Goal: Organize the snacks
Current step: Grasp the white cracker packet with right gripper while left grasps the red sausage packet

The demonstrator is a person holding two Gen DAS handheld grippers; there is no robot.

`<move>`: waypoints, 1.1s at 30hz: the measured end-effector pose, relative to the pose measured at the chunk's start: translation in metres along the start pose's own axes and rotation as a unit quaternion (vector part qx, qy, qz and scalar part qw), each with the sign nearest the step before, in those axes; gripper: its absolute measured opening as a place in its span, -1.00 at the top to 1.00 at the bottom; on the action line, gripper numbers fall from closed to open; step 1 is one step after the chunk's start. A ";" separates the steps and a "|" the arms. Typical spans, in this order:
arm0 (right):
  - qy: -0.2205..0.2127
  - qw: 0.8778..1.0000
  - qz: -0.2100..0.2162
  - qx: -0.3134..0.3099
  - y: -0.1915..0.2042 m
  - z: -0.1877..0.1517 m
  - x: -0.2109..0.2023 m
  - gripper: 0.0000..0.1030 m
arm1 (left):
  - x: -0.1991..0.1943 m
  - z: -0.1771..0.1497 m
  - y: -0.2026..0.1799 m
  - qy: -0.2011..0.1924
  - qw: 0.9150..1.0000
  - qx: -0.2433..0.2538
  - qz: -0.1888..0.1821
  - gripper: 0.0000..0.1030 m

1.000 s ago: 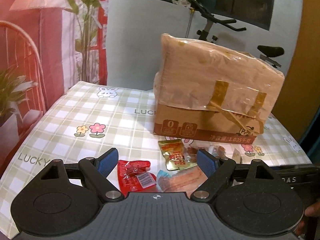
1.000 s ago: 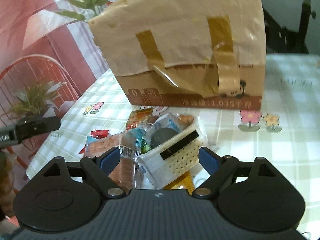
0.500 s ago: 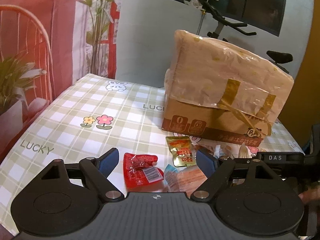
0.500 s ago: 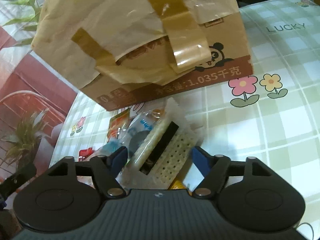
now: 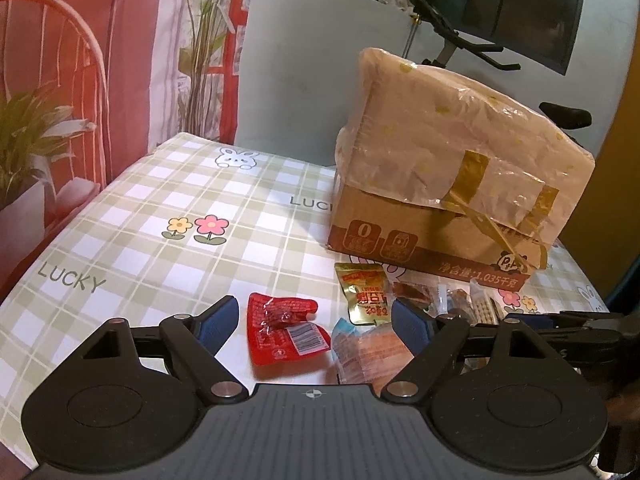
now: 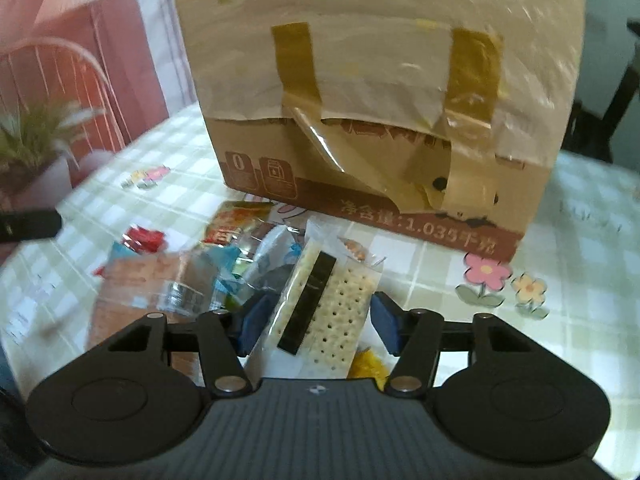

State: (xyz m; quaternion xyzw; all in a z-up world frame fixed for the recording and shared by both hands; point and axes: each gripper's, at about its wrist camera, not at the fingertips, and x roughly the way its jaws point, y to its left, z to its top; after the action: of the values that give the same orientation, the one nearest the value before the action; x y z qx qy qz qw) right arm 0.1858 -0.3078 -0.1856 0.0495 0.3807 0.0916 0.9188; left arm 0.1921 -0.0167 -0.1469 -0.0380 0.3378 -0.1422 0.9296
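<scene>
Pale perforated cracker pack in clear wrap with black band sits between right gripper fingers, top of snack heap, in front of taped brown cardboard box. Judgement: pinch pack across its flat sides, gently, since crackers crush; lift straight up so neighbours stay put. Right jaws closing, roughly half spread; left pad at wrapper edge, right pad apart from it, no firm pinch. Left gripper spread wide, empty; red foil sachet on checked tablecloth between its fingers.
</scene>
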 end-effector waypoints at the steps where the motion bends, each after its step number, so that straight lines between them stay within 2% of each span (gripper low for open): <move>1: -0.002 1.000 0.003 0.010 -0.001 0.000 -0.002 -0.27 | 0.001 0.000 0.000 0.001 1.000 -0.002 0.000 -0.65; 3: -0.004 1.000 0.012 0.022 -0.005 0.000 -0.004 -0.37 | 0.001 -0.001 0.000 0.003 1.000 -0.003 0.000 -0.65; 12: 0.001 0.994 0.031 0.108 -0.024 0.001 0.001 -0.41 | 0.004 -0.002 0.000 0.009 1.000 -0.003 -0.002 -0.65; 22: 0.021 0.971 0.065 0.229 -0.049 -0.007 0.012 -0.45 | 0.006 -0.006 -0.003 0.016 1.000 0.002 -0.007 -0.65; 28: 0.010 0.971 0.063 0.228 -0.049 -0.005 0.015 -0.45 | 0.009 -0.010 -0.007 0.028 0.999 0.004 -0.018 -0.65; 30: 0.008 0.971 0.062 0.232 -0.049 -0.005 0.016 -0.36 | 0.010 -0.012 -0.009 0.030 0.999 0.007 -0.022 -0.65; 31: 0.006 0.971 0.059 0.230 -0.049 -0.005 0.017 -0.25 | 0.011 -0.012 -0.010 0.032 0.999 0.007 -0.024 -0.65; 33: 0.003 0.972 0.060 0.227 -0.050 -0.005 0.016 -0.19 | 0.012 -0.013 -0.011 0.036 0.999 0.006 -0.030 -0.65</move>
State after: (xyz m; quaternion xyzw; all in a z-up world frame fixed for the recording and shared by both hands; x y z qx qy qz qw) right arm 0.1999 -0.3528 -0.2086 0.2797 0.3906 0.0579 0.8751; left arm 0.1902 -0.0306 -0.1627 -0.0376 0.3688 -0.1731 0.9125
